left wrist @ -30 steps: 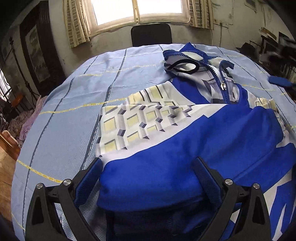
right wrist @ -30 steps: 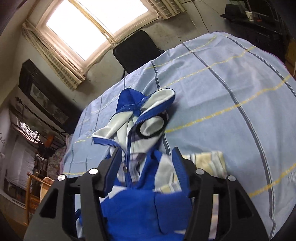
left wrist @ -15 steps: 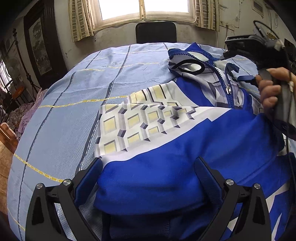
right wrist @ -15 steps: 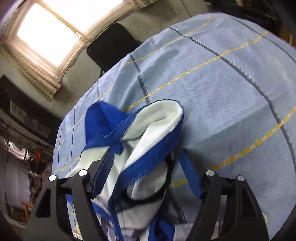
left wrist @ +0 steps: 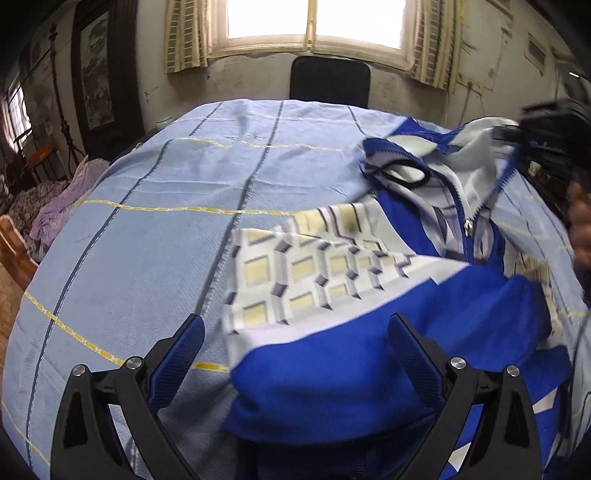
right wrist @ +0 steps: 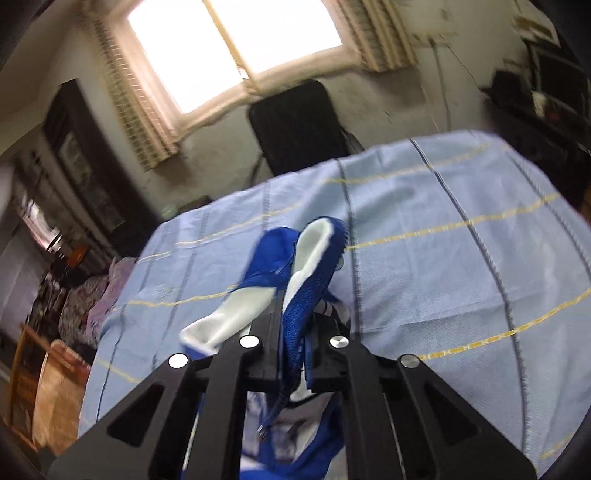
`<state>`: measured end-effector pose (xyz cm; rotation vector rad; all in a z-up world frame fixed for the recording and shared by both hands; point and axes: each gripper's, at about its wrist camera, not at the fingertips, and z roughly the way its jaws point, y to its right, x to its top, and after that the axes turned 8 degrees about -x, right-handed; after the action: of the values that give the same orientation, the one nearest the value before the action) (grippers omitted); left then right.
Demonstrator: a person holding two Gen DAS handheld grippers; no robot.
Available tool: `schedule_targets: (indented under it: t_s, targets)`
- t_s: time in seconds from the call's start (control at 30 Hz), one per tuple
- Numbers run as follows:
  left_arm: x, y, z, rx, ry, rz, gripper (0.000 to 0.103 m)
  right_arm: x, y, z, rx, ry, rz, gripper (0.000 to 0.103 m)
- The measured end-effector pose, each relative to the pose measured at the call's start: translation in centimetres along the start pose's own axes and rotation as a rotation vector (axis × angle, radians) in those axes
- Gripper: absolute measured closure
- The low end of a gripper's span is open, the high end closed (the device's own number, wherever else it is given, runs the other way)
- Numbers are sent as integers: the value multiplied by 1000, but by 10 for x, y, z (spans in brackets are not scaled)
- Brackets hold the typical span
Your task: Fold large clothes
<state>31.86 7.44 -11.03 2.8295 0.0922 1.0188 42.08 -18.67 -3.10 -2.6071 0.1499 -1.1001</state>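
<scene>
A blue and white zip jacket (left wrist: pixel 369 332) with a yellow-square pattern lies partly folded on a light blue bed sheet (left wrist: pixel 166 229). My left gripper (left wrist: pixel 295 350) is open low over the near blue fold, its left finger over bare sheet and its right finger over the cloth. The jacket's collar (right wrist: pixel 314 258) is lifted off the sheet, and my right gripper (right wrist: pixel 295 314) is shut on it. In the left wrist view the right gripper (left wrist: pixel 546 125) shows at the far right edge with a hand (left wrist: pixel 580 229) behind it.
A black chair (left wrist: pixel 330 81) stands beyond the bed under a bright window (left wrist: pixel 314 22). Purple bedding (left wrist: pixel 62 210) and a wooden frame (left wrist: pixel 14 251) lie off the bed's left side. Dark furniture (right wrist: pixel 546 110) crowds the right wall. Bare sheet spreads to the left of the jacket.
My right gripper has closed on the jacket's collar and raised it off the sheet. My left gripper has shifted left, so its left finger is now over bare sheet.
</scene>
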Motion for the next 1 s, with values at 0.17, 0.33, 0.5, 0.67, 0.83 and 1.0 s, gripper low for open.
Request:
schedule_targets:
  t_s: [0.17,0.33,0.5,0.67,0.83,1.0]
  targets:
    - [3,-13,-12,-8,38,-39,3,-45,-35,-71,54,38,-197,96]
    - [4,-20,-35,-15,109,-58,3,-126,-43,-116,92,-8,-354,96]
    - [3,-28,-50,-61,141,-90,3,-209,-18,-121,65,-181,-415,87]
    - [-4,-22,-44,-67,102,-77,3,-219,19,-144,55,-195,-311,48]
    - [-9,-7,-41,-32,97,-13,3,-172,48,-158,102,-108,-106,33]
    - [-11,-2,-38,-26,92,14,3,-126,68,-113,80,-123,118,33]
